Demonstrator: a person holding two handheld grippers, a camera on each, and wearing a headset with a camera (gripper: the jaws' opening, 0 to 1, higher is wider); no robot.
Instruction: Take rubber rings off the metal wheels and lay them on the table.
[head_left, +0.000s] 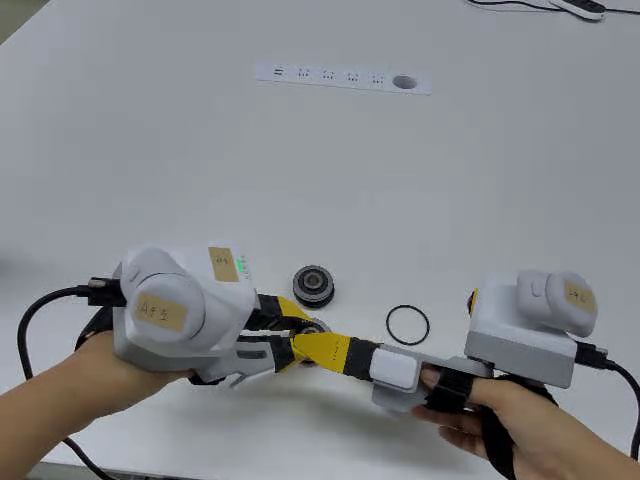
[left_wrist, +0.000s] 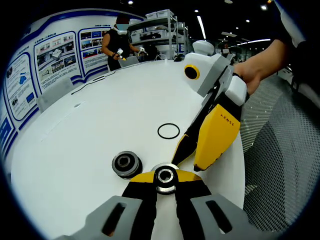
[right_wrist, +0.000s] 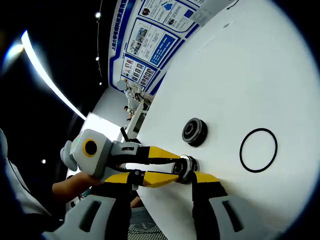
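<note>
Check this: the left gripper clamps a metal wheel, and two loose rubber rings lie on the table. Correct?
No: one loose rubber ring lies on the table, not two, as the head view shows. The left gripper does clamp a metal wheel.

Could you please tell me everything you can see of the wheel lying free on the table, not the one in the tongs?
The free wheel is small and round: a black outer band, apparently rubber, silvery metal rings inside, and a dark centre hole. It lies flat on the white table, hole facing up, with nothing else touching it. It sits close to, but apart from, the other wheel gripped in the left tongs.
</note>
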